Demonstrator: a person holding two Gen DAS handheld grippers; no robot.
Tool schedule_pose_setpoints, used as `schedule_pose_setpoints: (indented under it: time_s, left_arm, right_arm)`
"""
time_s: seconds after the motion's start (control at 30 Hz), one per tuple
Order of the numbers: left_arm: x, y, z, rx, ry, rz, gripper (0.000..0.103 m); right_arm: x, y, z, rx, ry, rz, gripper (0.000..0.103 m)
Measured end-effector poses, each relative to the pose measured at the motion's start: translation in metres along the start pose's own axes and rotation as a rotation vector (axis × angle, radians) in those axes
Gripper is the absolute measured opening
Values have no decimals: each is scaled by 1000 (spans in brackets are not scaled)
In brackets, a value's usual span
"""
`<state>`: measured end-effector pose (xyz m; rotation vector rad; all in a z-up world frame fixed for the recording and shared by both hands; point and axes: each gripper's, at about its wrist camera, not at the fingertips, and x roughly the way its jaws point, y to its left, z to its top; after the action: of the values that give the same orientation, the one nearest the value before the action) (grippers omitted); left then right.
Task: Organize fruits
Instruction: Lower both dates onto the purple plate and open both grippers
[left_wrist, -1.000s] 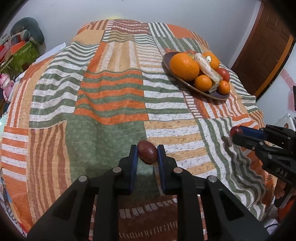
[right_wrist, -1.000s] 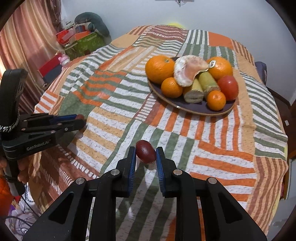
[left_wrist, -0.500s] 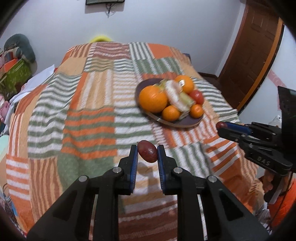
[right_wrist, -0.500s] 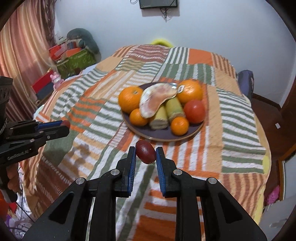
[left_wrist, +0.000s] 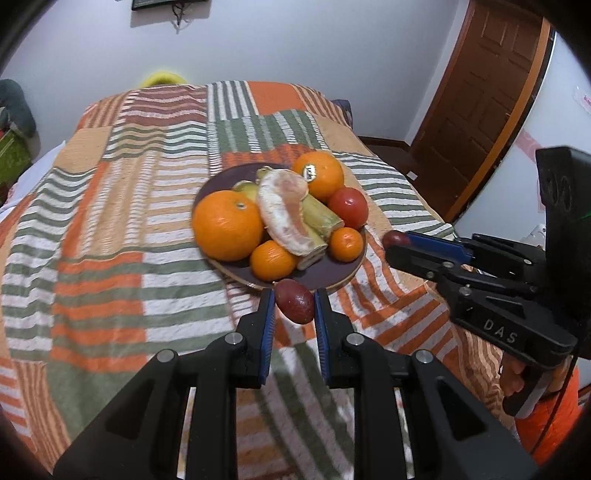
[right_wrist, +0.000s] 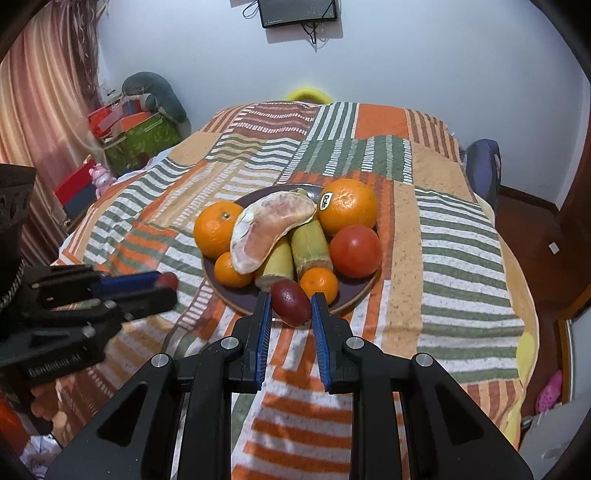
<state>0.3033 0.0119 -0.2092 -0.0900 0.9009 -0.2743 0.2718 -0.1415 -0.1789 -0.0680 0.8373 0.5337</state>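
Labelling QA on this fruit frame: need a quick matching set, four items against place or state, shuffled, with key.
Items:
1. stickered orange
2. tomato
3. peeled citrus segment
4. dark red fruit

Place or state:
A. clamped in the right hand-held gripper
B. lying across the cane pieces
C. far side of the plate
D. right edge of the plate

Pairs: 1-C, 2-D, 3-B, 4-A

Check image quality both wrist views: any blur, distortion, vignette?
Left wrist: strong fisheye bend, dark corners, plate of fruit sharp, bedspread slightly smeared. Right wrist: same vignette, left gripper motion-blurred, held dark red fruit crisp.
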Motion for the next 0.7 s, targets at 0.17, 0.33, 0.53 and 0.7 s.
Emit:
schedule_pose_setpoints:
  time_s: [0.17,0.33,0.53,0.7]
  left_arm:
    - [23,-4,5,2,21,-15,20]
    - [39,-2,9,-12,39,-14,20]
    - [47,3,10,-29,51,-9,26]
    - [41,5,11,-32,39,6,27]
  right_arm:
    - [16,-1,4,-13,8,11,20]
    - [29,-1,6,-27,15,20,20]
    - [35,-9,8,-10,21,13,39]
    - [24,-9,11,-12,-9,-1,39]
